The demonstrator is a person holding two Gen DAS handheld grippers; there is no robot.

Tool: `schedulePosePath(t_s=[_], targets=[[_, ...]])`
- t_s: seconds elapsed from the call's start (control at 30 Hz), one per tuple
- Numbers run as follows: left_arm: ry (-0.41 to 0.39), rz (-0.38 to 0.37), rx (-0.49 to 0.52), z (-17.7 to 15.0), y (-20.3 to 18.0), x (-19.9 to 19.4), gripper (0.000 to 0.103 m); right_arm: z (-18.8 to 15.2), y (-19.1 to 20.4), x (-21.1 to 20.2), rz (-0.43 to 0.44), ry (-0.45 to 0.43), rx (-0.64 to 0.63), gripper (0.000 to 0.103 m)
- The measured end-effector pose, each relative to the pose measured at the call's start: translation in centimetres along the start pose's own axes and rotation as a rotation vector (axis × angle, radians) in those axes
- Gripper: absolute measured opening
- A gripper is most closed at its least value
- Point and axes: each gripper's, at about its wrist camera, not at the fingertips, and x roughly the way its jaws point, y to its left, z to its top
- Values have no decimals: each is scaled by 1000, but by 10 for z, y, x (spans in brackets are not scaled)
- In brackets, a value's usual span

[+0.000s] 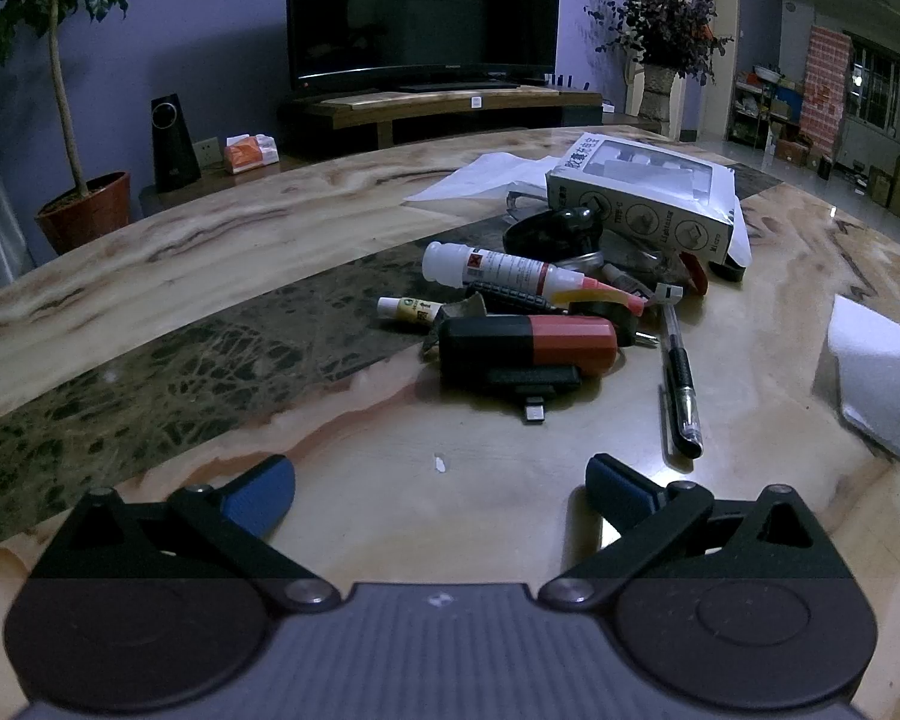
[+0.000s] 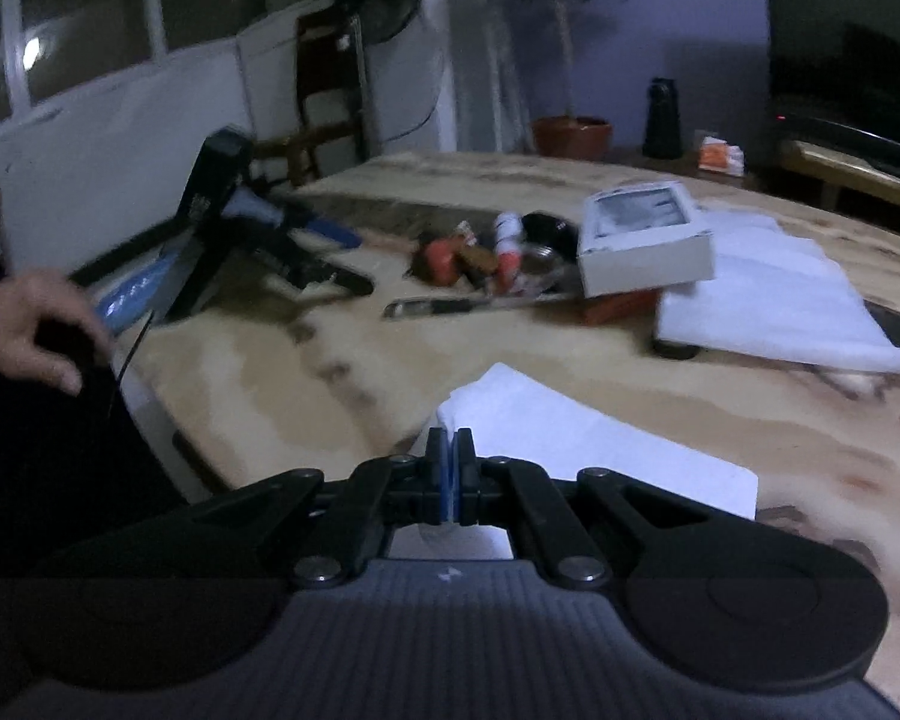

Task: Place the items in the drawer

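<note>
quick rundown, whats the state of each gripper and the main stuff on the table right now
left gripper: open, nothing between its fingers
right gripper: shut on white sheet
white sheet: flat on table, near edge pinched
white box: propped tilted on the pile
black pen: lying flat, apart from the gripper
white glue bottle: lying on its side
television: screen dark

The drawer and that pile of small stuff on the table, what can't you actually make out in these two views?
- Drawer: in neither view.
- White sheet under the shut right gripper, right wrist view: the gripper hides whether it is pinched.
- Pile, right wrist view: motion blur hides the items.
- Box label, left wrist view: print too small.
- Pen tip: hidden under the clutter.
</note>
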Motion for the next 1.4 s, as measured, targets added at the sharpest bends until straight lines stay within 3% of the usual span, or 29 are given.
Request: schedulePosePath(t_s=[0.27, 0.57, 0.7, 0.83, 0.93, 1.1, 1.27, 1.33, 1.4], targets=[[0, 0, 0, 0, 0, 0, 103, -8, 6, 17, 24, 125, -32, 3], [0, 0, 0, 0, 0, 0, 103, -6, -10, 0, 64, 109, 41, 3], [0, 0, 0, 0, 0, 0, 103, -11, -5, 10, 96, 191, 16, 5], [0, 0, 0, 0, 0, 0, 103, -13, -5, 10, 99, 187, 16, 5], [0, 0, 0, 0, 0, 0, 103, -13, -6, 9, 114, 187, 31, 14], [0, 0, 0, 0, 0, 0, 103, -8, -9, -7, 127, 118, 81, 30], [0, 0, 0, 0, 0, 0, 103, -3, -26, -51, 116, -88, 195, 43], [0, 0, 0, 0, 0, 0, 103, -5, -39, -66, 38, -161, 276, 52], [0, 0, 0, 0, 0, 0, 103, -11, -57, -71, -110, -166, 407, 56]])
